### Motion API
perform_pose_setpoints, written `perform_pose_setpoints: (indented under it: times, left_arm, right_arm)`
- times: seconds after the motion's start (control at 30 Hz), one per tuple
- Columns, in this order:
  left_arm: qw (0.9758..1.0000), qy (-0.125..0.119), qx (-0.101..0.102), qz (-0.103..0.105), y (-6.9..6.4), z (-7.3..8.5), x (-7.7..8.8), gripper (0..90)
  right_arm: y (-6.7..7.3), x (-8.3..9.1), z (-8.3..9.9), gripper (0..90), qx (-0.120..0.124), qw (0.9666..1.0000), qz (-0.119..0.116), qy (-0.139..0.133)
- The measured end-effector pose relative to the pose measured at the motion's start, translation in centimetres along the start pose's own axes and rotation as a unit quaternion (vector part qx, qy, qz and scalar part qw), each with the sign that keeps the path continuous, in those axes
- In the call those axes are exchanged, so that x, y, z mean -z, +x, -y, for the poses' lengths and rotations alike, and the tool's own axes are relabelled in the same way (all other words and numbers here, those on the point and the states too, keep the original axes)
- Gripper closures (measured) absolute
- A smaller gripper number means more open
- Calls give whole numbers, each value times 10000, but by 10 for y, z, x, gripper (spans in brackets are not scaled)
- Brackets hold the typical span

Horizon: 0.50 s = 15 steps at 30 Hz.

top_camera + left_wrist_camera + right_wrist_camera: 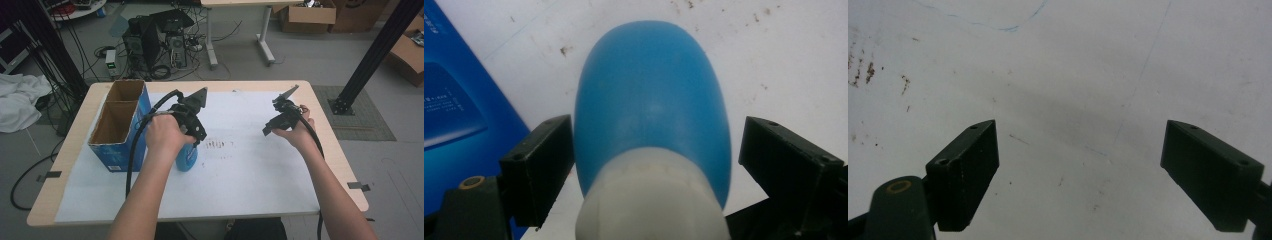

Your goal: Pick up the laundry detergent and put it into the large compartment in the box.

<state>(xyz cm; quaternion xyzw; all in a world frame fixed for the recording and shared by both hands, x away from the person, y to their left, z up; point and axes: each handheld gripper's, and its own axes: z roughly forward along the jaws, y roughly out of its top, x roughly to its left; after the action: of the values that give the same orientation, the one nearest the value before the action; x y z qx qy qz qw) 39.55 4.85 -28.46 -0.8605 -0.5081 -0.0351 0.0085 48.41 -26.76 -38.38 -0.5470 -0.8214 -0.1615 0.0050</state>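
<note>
A blue bottle (186, 160) with a white cap (651, 200) stands on the white sheet, just right of the blue box. My left gripper (193, 146) comes down over it from above. In the left gripper view the bottle (651, 100) sits between the two black jaws of that gripper (656, 165). The left jaw lies against its side and a narrow gap shows at the right jaw, so the jaws stand open around it. My right gripper (267, 131) hovers over bare sheet at the right; its jaws (1080, 170) are wide open with nothing between them.
A tall blue box (117, 127) with two open cardboard compartments stands at the table's left, close beside the bottle; its blue side (454, 100) shows next to the left jaw. The white sheet (240, 170) with small dark specks covers the wooden table (330, 135).
</note>
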Motion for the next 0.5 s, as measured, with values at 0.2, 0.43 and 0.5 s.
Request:
perform_pose_setpoints:
  times: [0.2,0.43,0.5]
  left_arm:
    - [10000,30,13,-7,0,0,-5,158]
    - [10000,69,47,16,-1,-1,-8,184]
    - [10000,74,54,14,-1,-1,-8,201]
  right_arm:
    - [0,0,0,156,-45,10000,-4,15]
    - [0,-1,1,157,-39,10000,-13,47]
    - [0,0,1,156,-38,10000,-11,39]
